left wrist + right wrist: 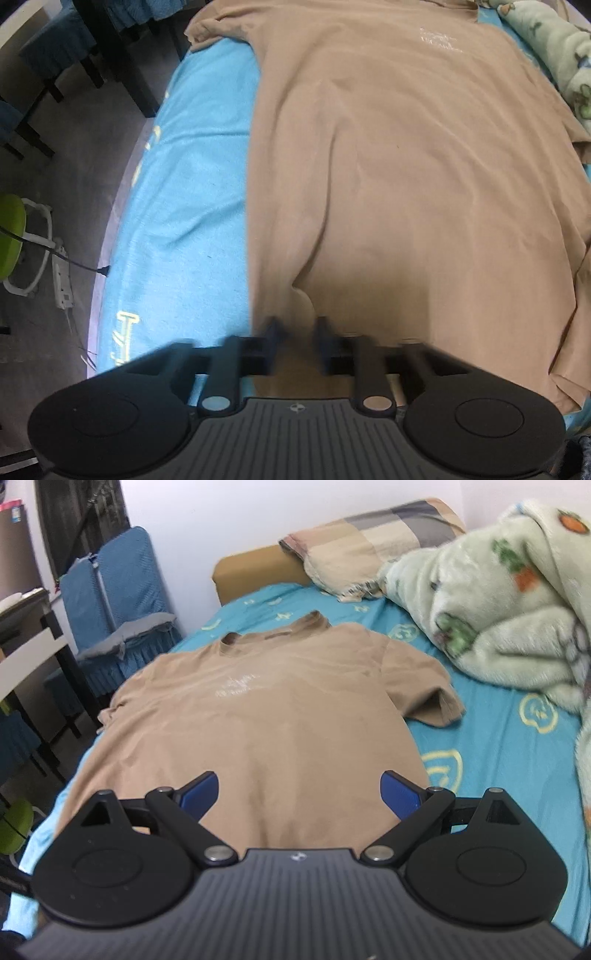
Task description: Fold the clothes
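Nearest in the left wrist view, the left gripper (295, 330) points steeply down at the near hem of a tan short-sleeved cotton T-shirt (406, 166); its dark fingers (275, 326) are blurred and drawn in to a narrow gap, and whether cloth is caught between them I cannot tell. Nearest in the right wrist view, the right gripper (298, 794) hangs over the same hem with its blue-padded fingers (201, 792) spread wide and nothing between them. That shirt (266, 716) lies flat and face up on a bed under a turquoise sheet with pale yellow motifs (517, 746), collar toward 12 o'clock, faint white chest print at the middle, one sleeve spread toward 2 o'clock and the other reaching the bed's edge at 9 o'clock. At 2 o'clock, well apart from the shirt, a fluffy pale green blanket with orange and green prints (498, 609) is heaped. Farther, at 1 o'clock, a beige and grey checked pillow (369, 542) leans on a mustard padded headboard (255, 568). At 10 o'clock, beside the bed, stands a chair in blue covers (118, 590).
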A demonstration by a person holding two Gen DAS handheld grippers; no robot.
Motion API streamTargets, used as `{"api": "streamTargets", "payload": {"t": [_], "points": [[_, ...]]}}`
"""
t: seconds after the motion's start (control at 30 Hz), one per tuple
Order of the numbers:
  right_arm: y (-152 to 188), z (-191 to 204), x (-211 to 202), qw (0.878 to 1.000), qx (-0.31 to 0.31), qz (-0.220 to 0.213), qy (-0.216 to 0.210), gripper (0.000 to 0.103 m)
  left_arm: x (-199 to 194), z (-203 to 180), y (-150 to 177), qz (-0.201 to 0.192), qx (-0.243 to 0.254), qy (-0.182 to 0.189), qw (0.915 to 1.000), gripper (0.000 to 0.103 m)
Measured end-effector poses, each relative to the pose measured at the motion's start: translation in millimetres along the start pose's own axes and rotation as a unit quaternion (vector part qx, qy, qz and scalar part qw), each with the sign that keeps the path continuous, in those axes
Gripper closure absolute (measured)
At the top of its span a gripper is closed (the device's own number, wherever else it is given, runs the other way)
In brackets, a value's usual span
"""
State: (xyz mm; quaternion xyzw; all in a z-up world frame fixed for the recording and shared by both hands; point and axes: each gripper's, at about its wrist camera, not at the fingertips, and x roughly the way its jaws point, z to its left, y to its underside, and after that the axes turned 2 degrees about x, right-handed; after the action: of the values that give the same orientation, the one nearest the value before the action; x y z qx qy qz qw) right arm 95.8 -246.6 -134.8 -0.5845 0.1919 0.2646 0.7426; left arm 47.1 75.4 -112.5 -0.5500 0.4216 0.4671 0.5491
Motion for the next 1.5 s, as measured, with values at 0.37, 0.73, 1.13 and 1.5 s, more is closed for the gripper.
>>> {"api": "streamTargets", "payload": {"t": [0.37,0.73,1.13,1.5], "points": [[0,-10,-4,1.000,0.025,-0.009,-0.006,0.007,-62,10,13,-0.060,0.000,-0.054,0.9967,0.097],[10,30,21,0.996,-0.063,-0.055,-0.020,0.007,-123,-67,-1,-0.317,0.030,0.006,0.9478,0.022],[36,51,74,0.993,-0.113,0.001,0.013,0.007,-12,-59,-31,-0.284,-0.017,0.067,0.9563,0.017],[40,46,79,0.995,-0.096,0.015,0.014,0.001,10,-56,-35,-0.260,-0.022,0.068,0.9628,0.017]]}}
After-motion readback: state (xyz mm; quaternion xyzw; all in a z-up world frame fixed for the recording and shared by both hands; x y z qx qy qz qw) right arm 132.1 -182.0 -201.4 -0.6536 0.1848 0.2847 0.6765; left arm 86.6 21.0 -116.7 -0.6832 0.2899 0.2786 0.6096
